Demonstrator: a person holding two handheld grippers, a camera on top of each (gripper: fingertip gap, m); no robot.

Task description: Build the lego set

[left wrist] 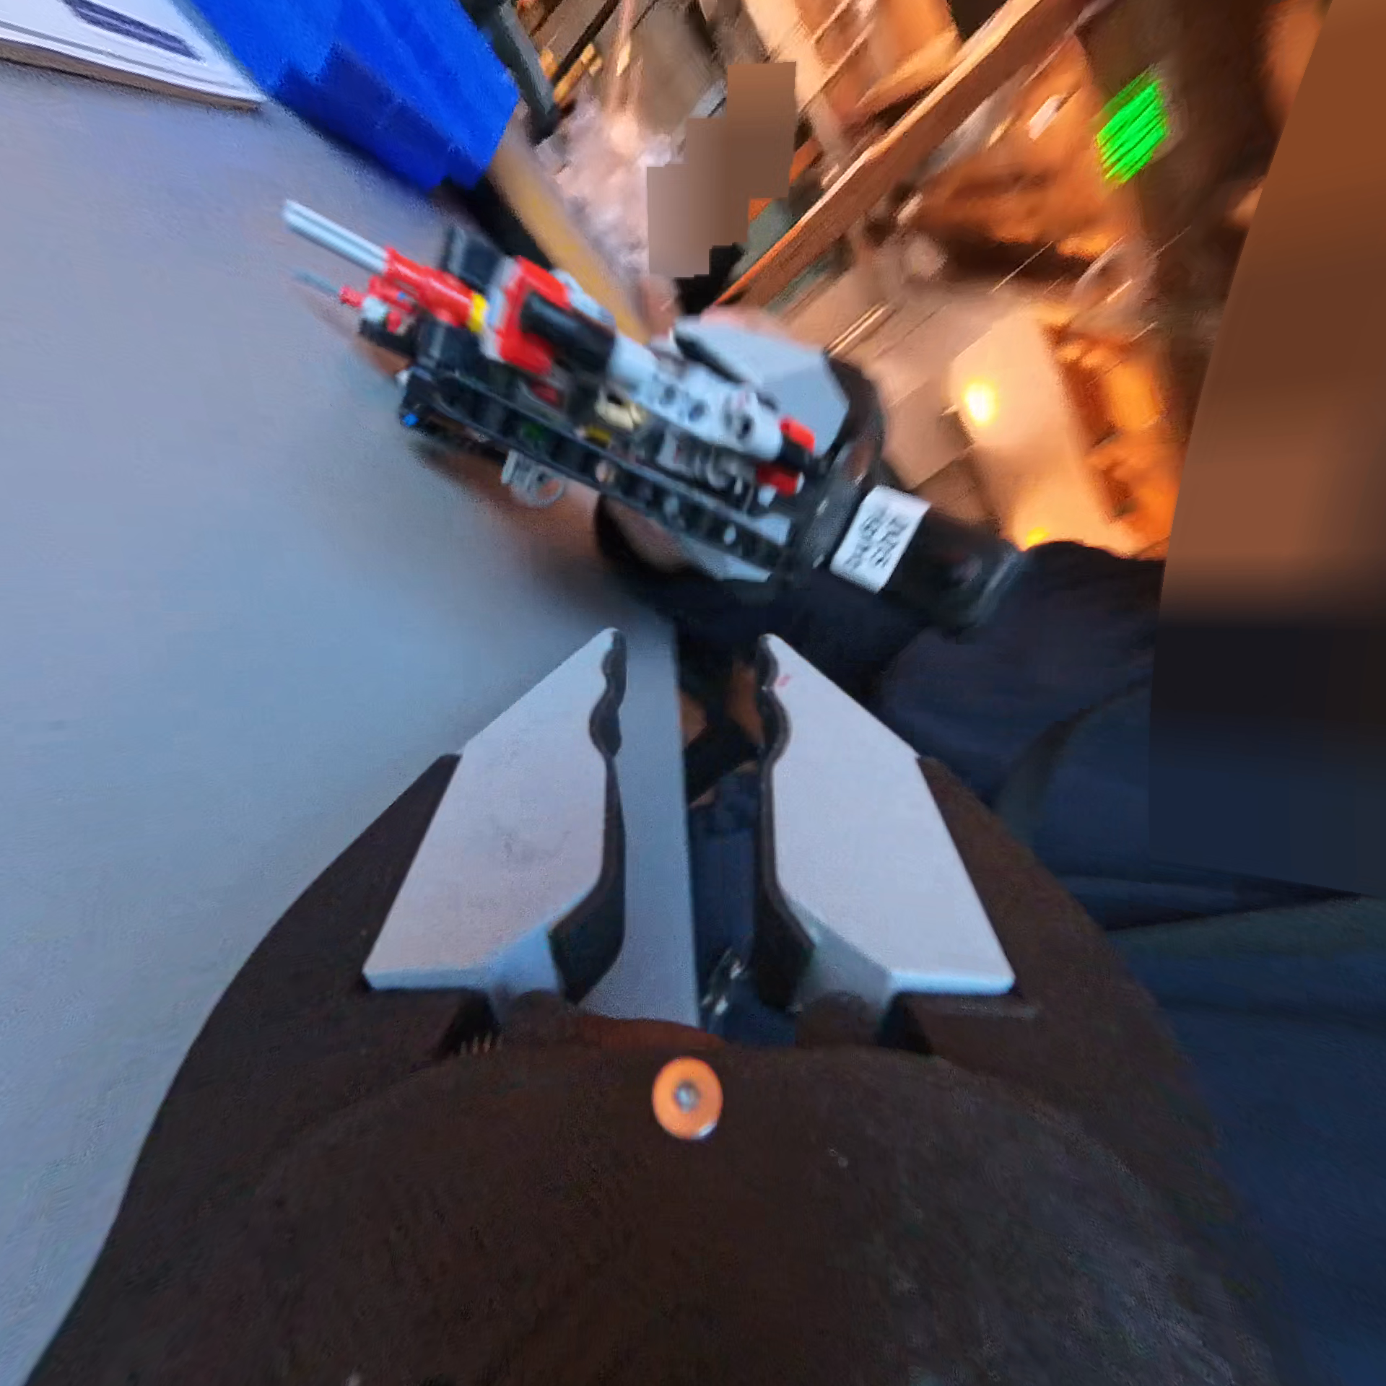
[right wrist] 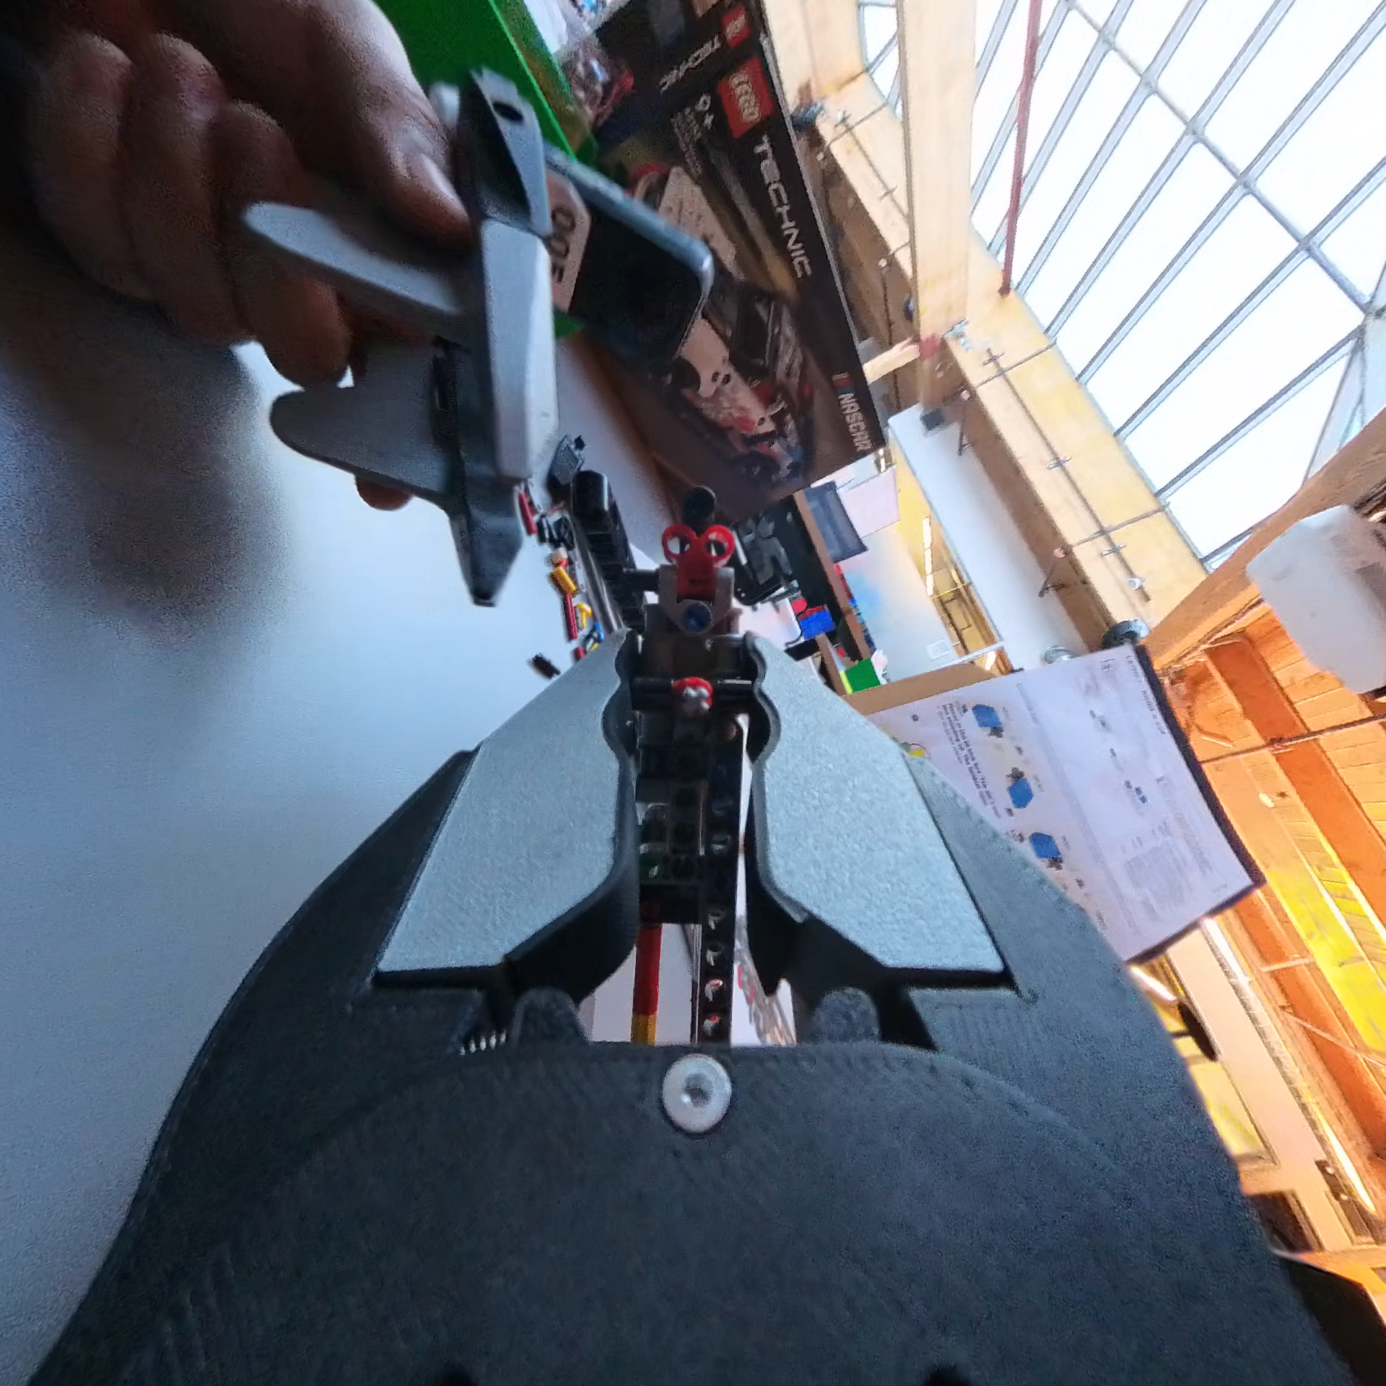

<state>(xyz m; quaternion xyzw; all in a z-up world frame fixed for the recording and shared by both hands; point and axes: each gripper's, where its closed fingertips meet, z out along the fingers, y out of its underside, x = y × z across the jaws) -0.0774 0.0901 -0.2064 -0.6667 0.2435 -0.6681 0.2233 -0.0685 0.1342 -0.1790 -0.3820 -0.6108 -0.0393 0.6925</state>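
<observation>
Timber beams (right wrist: 997, 420) and a glazed roof (right wrist: 1200, 187) run above the pale grey bench (left wrist: 187, 525), which fills the left of both tilted views.

The right gripper (right wrist: 686, 660) has its jaws closed on a brick model (right wrist: 694, 600), a long black frame with red and grey parts. The frame runs back between the two grey fingers (right wrist: 540, 810), and both pads press against its sides. Its far end sticks out past the fingertips, topped by a red piece with two rings. From the left wrist view the same model (left wrist: 600, 397) is seen side-on, lifted off the bench, with the right gripper (left wrist: 817, 465) clamped on its near right end (this view is blurred by motion).

The left gripper (left wrist: 690, 645) stands with its jaws parted and nothing between them; only the bench edge and dark cloth show through the gap. In the right wrist view it (right wrist: 487, 577) hangs at the upper left, held by a hand (right wrist: 225, 165), its tips pointing down over the bench and apart from the model.

Loose small parts (right wrist: 570, 592) in red, yellow, blue and black lie on the bench just beyond the tips. A dark set box (right wrist: 750, 262) stands at the far side, an open instruction booklet (right wrist: 1087, 810) lies to the right, and a blue bin (left wrist: 390, 82) sits at the far left.
</observation>
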